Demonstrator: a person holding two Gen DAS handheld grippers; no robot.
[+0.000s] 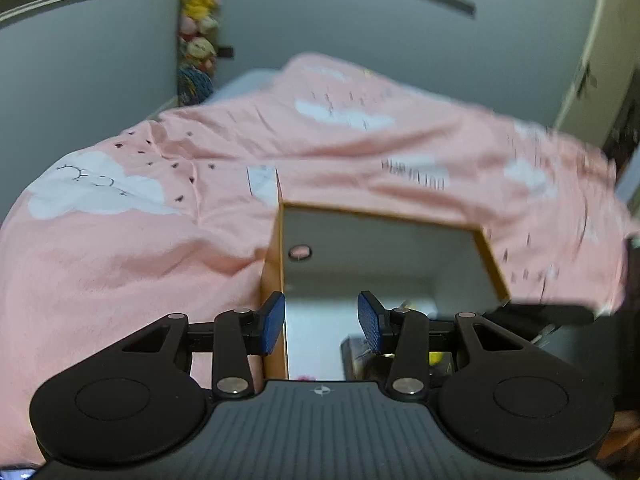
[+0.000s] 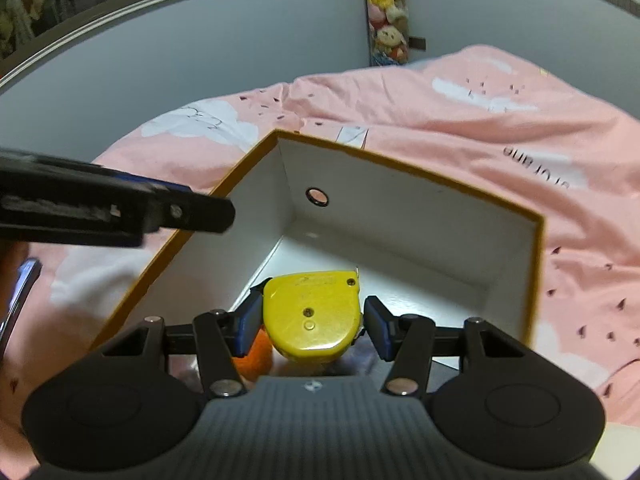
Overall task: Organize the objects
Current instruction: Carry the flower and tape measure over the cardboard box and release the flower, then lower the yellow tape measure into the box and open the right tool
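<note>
Pink bedspread (image 2: 460, 120) all round; open box (image 2: 400, 184) mid-frame. Right gripper (image 2: 312, 322) pinching yellow tape measure (image 2: 312, 312) over box, not yet dropped. Left gripper (image 1: 321, 322) spread, empty.

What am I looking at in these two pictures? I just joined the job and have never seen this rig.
No robot arm here: a person carries a two-finger gripper in each hand, each with a camera looking along its jaws. The left-hand view shows the left gripper, jaws apart and empty, over the box edge. The right-hand view shows the right gripper holding a yellow tape measure over that open white-lined box, which sits on a pink bedspread. The dark bar at its left is the left gripper seen from the side. An orange item below the tape is unclear.
</note>
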